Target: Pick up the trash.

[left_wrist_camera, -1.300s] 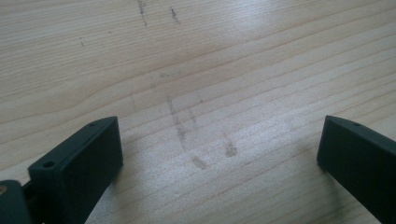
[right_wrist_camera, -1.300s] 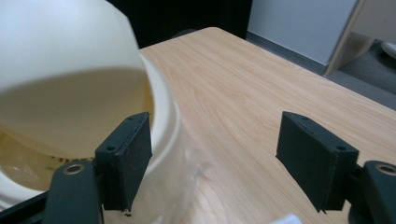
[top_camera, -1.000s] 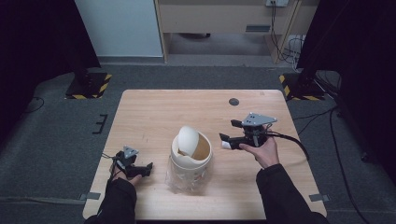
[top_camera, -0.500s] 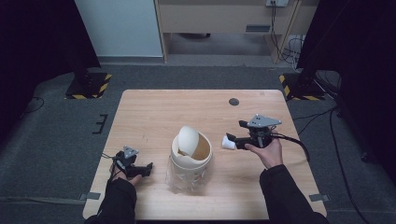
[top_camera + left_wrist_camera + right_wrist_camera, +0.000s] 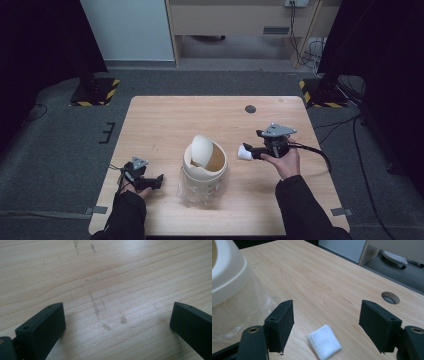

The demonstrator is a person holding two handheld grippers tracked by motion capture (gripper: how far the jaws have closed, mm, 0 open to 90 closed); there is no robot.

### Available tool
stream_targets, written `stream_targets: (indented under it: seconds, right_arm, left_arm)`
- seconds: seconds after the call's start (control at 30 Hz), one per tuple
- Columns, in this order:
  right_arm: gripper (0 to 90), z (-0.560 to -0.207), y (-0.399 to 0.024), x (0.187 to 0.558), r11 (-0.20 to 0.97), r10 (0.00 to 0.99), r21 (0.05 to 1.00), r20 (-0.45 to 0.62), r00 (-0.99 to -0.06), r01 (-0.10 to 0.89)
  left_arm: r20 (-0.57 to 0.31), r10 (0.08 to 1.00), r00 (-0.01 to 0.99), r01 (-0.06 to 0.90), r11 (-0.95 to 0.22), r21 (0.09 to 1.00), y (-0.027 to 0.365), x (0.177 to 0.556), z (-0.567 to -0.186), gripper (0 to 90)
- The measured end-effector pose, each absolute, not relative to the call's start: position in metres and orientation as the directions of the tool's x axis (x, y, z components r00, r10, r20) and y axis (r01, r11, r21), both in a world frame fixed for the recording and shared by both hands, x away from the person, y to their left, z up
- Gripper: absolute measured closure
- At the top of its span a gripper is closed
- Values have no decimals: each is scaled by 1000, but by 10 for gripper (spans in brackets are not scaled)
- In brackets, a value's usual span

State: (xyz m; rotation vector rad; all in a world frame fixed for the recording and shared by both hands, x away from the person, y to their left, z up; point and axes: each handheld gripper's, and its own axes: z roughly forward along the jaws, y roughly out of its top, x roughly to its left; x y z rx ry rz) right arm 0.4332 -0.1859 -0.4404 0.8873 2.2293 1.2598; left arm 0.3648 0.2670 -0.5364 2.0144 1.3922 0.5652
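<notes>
A: Where is the pad (image 5: pixel 324 341)?

B: Flat on the table (image 5: pixel 319 282), between the jaws of the right gripper (image 5: pixel 325 326) and near its base, touching neither. The jaws stand spread and have just been narrowing slightly, with the pad lying between them but not pinched. In the high view it shows as a white patch at the gripper's tips, just right of the bin (image 5: pixel 205 165).

A: Handling properties?

B: By its look: a small folded white square, very light, soft and compressible, not fragile. It should not slip, but it may unfold or shift if nudged. Take hold across two opposite edges, jaws low to the table, and close gently until the layers bunch.

A: Container status?

B: The bin is cream, lined with a clear bag, its swing lid tilted open. Contents cannot be made out.

A: Left gripper (image 5: pixel 145 180)?

B: Spread wide, over bare wood, holding nothing.
</notes>
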Motion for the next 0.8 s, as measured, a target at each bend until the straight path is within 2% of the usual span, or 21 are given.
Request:
stream_targets:
  seconds: [0.33,0.8]
  right_arm:
    - [298,-457,-198,435,372,725,857,-29,-688,356]
    - [301,-475,-193,443,446,700,813,-57,-712,374]
  left_arm:
    - [0,935,353,671,-254,697,267,365,-536,0]
    - [0,935,353,671,-254,697,267,365,-536,0]
